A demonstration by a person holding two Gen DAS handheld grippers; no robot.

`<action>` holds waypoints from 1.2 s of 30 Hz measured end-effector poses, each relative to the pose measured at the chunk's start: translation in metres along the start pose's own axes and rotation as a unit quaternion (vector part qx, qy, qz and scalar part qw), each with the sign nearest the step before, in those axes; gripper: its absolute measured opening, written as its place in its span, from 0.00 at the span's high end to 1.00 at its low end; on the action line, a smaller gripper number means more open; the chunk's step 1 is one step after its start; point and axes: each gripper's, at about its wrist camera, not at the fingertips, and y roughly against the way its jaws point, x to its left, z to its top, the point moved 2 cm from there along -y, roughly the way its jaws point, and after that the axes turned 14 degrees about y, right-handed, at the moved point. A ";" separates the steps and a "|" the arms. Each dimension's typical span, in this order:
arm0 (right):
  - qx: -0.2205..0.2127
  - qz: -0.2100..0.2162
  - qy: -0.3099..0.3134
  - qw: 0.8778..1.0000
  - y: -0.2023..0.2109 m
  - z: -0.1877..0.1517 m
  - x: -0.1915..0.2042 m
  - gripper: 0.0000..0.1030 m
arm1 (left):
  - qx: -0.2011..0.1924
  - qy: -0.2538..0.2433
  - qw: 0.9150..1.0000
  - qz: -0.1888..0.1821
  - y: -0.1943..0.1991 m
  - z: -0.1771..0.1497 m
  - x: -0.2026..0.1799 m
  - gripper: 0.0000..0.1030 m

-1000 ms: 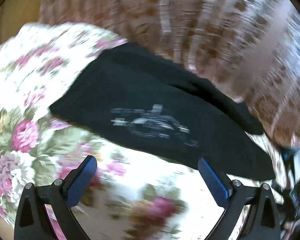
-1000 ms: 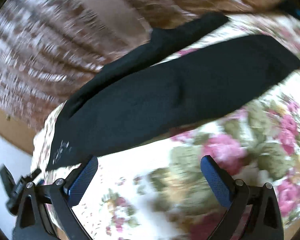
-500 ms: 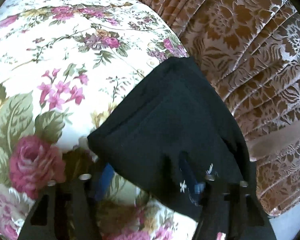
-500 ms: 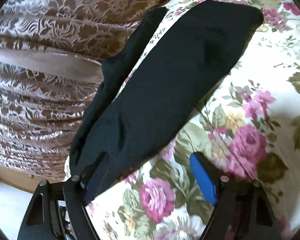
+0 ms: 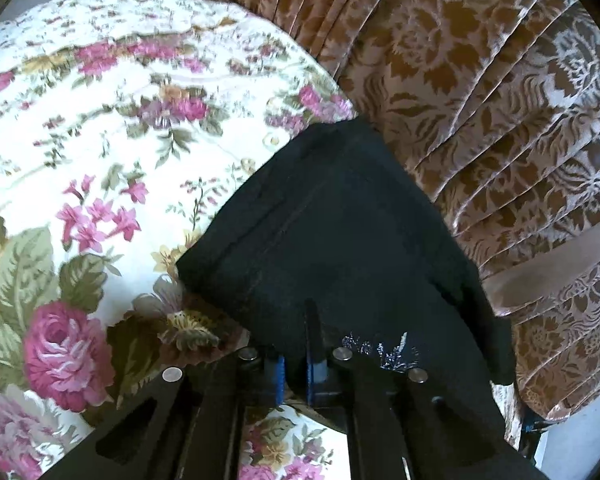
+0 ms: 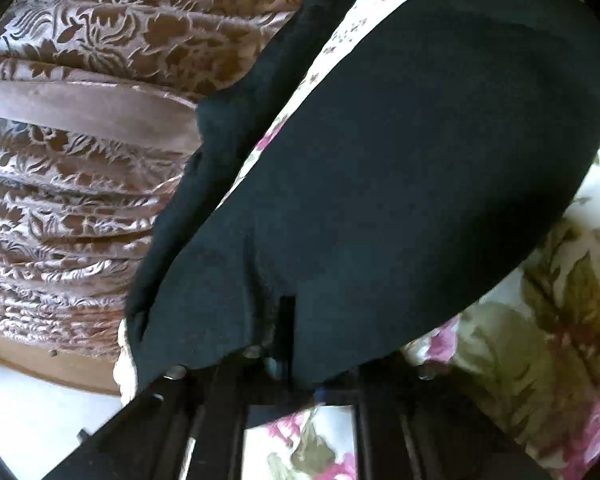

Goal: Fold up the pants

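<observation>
Black pants (image 5: 340,240), flat on floral cloth, one leg (image 6: 228,128) over its edge.

The right gripper (image 6: 286,344) is seen at the near edge, its jaws just having closed and now pinched on the near hem of the black pants (image 6: 400,168). The dark cloth is spread from the fingers toward the far right across a floral bedspread (image 6: 548,320) (pink roses and green leaves on white). A second strip of the pants is draped over the bedspread's left edge. A brown patterned curtain (image 6: 80,152) is hung to the left, pleated.
</observation>
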 end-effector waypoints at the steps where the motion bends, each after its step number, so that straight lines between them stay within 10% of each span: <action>1: -0.005 0.000 0.006 1.000 0.004 0.001 0.002 0.93 | -0.004 -0.003 1.000 -0.004 0.003 0.002 -0.004 0.94; 17: 0.008 -0.012 0.102 0.995 0.076 -0.043 0.017 0.94 | -0.032 -0.016 0.999 -0.018 0.084 -0.031 0.015 0.95; 26: 0.040 0.000 0.078 0.996 0.083 -0.083 -0.015 0.84 | 0.002 -0.002 0.997 0.073 0.063 -0.054 0.063 0.90; 36: -0.085 -0.088 -0.050 0.991 0.167 -0.043 -0.111 0.57 | -0.055 -0.039 0.986 0.150 0.092 -0.044 0.064 0.72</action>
